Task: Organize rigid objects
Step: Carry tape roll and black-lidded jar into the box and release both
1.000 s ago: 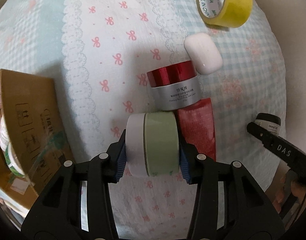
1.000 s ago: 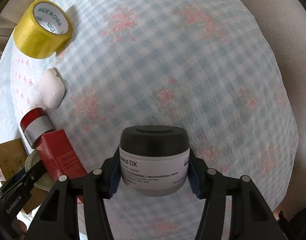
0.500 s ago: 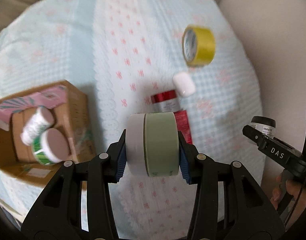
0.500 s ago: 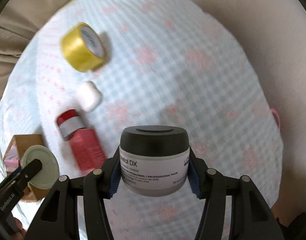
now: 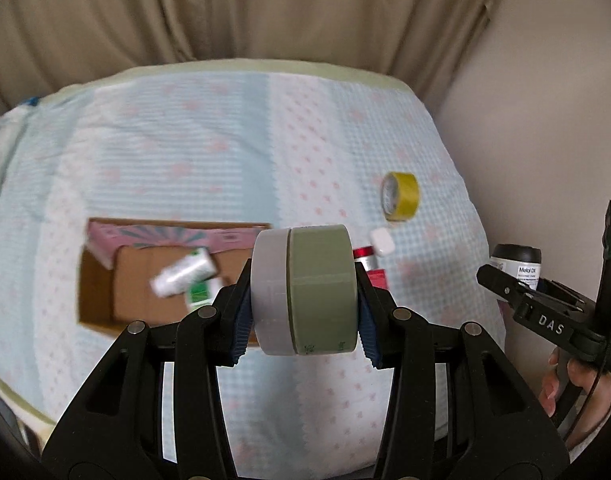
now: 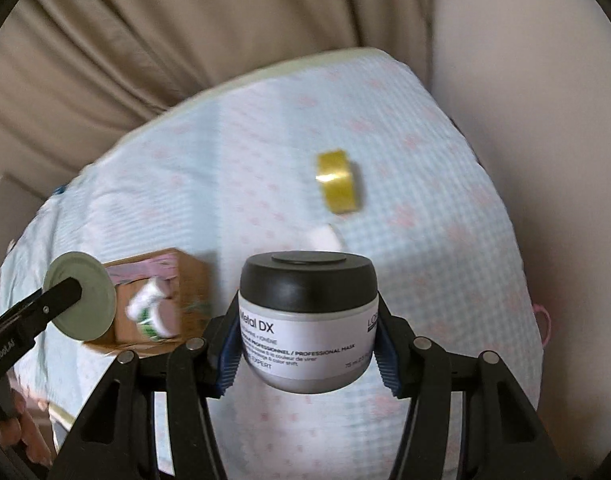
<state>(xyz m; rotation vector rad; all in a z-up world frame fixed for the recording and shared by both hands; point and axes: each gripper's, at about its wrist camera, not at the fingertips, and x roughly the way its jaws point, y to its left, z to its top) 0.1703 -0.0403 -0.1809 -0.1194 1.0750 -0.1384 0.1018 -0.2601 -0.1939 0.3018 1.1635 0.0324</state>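
left gripper (image 5: 303,312) clamps a sideways sage-green and white round jar (image 5: 305,290); open cardboard box (image 5: 101,280) at 9 o'clock. right gripper (image 6: 307,344) clamps a black-lidded grey jar (image 6: 307,320).

Two jars held above a bed, a box and loose items lying below

The left gripper (image 5: 303,312) is holding a jar (image 5: 305,290) sideways above the bedspread (image 5: 185,152); the right gripper (image 6: 305,340) is holding a second jar (image 6: 307,320) upright, off to its right. The cardboard box (image 5: 137,292) is sitting to the left, containers (image 5: 183,276) lying in it. A tape roll (image 5: 400,196) is lying farther back on the right, a small case (image 5: 381,242) nearer.
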